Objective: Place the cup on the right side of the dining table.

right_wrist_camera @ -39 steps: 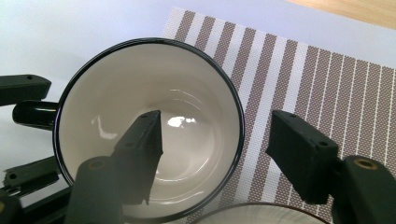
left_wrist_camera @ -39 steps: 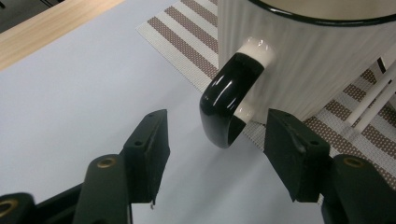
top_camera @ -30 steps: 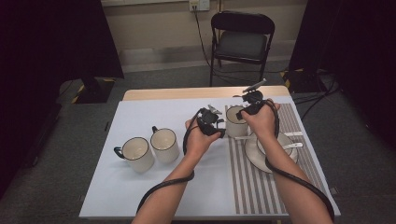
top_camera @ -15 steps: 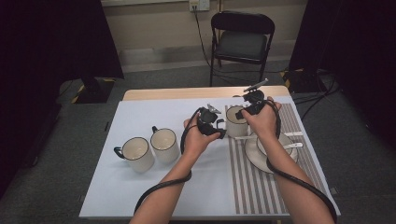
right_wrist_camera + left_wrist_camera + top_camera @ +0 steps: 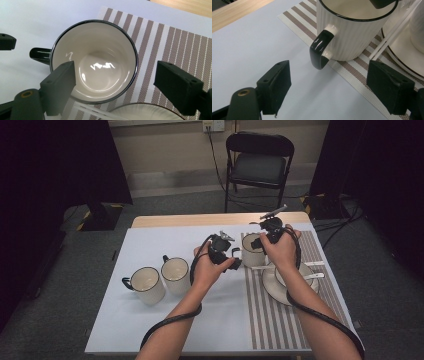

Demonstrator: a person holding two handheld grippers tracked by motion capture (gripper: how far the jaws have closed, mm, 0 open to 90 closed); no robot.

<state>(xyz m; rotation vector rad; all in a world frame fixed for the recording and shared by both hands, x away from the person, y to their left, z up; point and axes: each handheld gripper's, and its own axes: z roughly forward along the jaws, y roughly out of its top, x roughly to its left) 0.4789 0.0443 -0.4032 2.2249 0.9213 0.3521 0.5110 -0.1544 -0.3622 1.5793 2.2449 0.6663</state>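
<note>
The left tongs (image 5: 329, 87) are held wide, lined up with the mug's handle (image 5: 320, 51). The right tongs (image 5: 120, 85) are spread wide above the mug (image 5: 95, 60), seemingly for steadying.

Your wooden table (image 5: 165, 221) carries a pale sheet (image 5: 150, 315). On it, left, stand two mugs (image 5: 146, 285) (image 5: 176, 274) side by side; right lies a striped placemat (image 5: 270, 320) bearing a mug (image 5: 252, 251) and saucer (image 5: 272, 287).

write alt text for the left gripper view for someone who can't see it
A white ribbed ceramic mug with a black rim and glossy black handle stands at the edge of a brown-and-white striped woven placemat, its handle pointing toward the camera. The left gripper is open, its jaws wide apart short of the handle, over a pale blue tabletop.
</note>
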